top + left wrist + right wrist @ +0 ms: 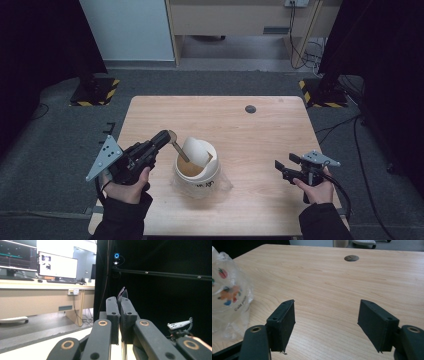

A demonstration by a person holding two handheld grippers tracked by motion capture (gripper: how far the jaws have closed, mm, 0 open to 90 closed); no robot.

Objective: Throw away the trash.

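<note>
A wooden spoon (178,145) is pinched between the pressed-together jaws of the left gripper (165,136), its far end lowered into a white cup (196,167) of brown liquid. The cup stands near the middle of the table's near edge, on a crumpled clear plastic wrapper (229,302), with its peeled lid (196,150) standing up at the far rim.

The cup could be tipped or dragged if the spoon is pushed sideways against its wall, since the wrapper beneath appears slippery and nothing steadies it. Liquid could also be flicked out if the spoon is lifted quickly. The thin handle may twist in so narrow a pinch.

The right gripper (283,168) rests near the right edge, its jaws spread wide and empty, well apart from the cup. Bare wood is left across the far half of the table (225,112), up to the cable hole (250,109); little room remains between cup and near edge.
</note>
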